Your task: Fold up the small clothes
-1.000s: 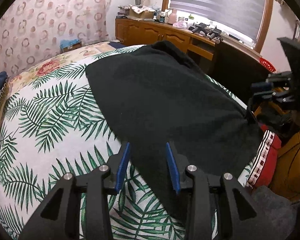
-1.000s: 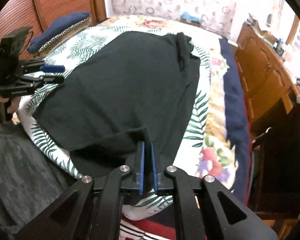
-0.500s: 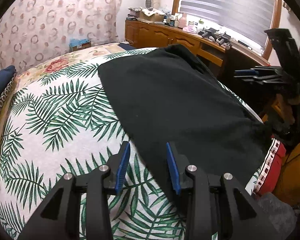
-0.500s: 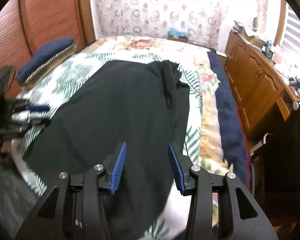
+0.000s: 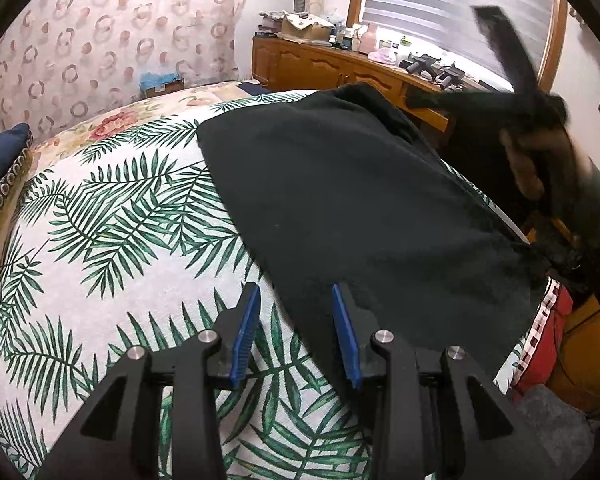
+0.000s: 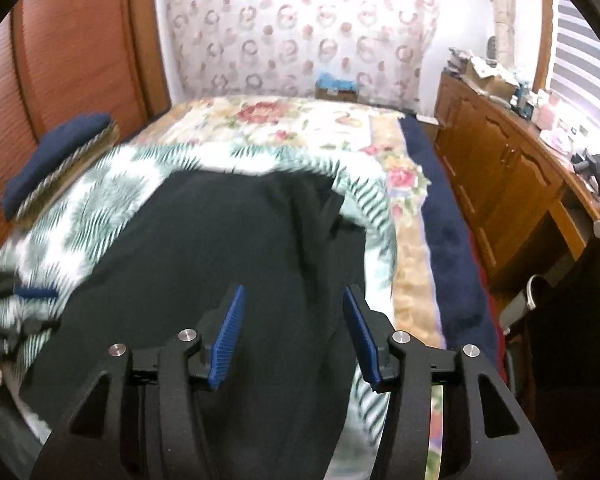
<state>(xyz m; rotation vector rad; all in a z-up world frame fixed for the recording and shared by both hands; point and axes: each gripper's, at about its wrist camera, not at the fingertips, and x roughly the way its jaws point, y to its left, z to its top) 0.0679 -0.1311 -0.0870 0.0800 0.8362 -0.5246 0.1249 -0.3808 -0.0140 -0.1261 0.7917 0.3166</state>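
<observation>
The black garment (image 5: 360,200) lay flat on the bed (image 5: 100,240). The left gripper (image 5: 296,332) stood spread and empty; the right gripper (image 6: 296,332) was opening, pinching nothing.

**Bedroom with patterned wall and wooden furniture**

A wall (image 6: 300,40) papered in a pink ring pattern is seen behind the bed (image 5: 100,240), which is covered by a palm-leaf sheet and, further back, a floral blanket (image 6: 268,116). A wooden cabinet (image 5: 320,68), cluttered on top, is set along the window side. Daylight is admitted through a window blind (image 5: 452,4) in a wooden frame. A louvred wooden door (image 6: 72,52) is seen beside the bed.
</observation>
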